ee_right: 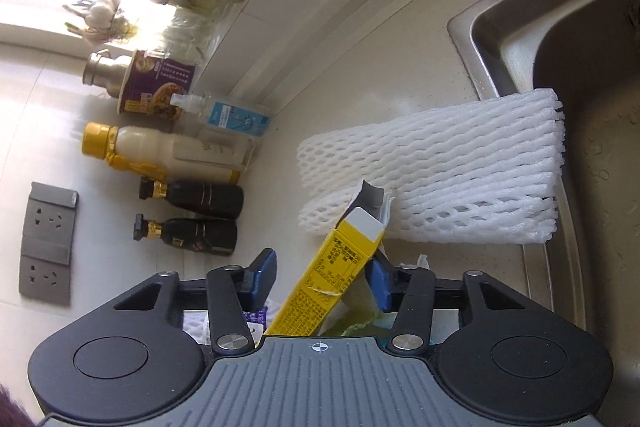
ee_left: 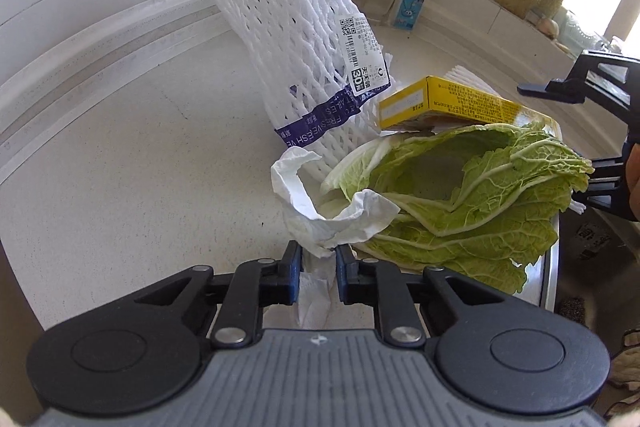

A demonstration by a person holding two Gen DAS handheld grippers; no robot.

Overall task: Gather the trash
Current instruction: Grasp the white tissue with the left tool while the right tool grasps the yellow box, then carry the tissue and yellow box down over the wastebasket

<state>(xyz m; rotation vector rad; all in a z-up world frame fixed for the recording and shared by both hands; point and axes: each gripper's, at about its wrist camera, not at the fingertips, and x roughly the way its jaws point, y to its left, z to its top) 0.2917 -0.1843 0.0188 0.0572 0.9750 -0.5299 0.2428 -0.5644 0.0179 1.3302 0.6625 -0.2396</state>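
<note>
Leftward, the surface point(ee_left: 120, 155) lies bare up to the wall; the trash is heaped at its right edge beside the sink point(ee_right: 520, 39). At the heap's near left, the left hand-held gripper point(ee_left: 318, 259) stands narrow, pads pinching a crumpled tissue point(ee_left: 320, 203). Behind it a foam net point(ee_left: 280, 39) leans upward, long axis toward the wall. Cabbage leaves point(ee_left: 480, 195) spread rightward. On them lies the yellow box point(ee_right: 328, 279), long axis running away from the right hand-held gripper point(ee_right: 320, 275), whose half-wide fingers straddle it: right pad touching, left pad clear.
</note>
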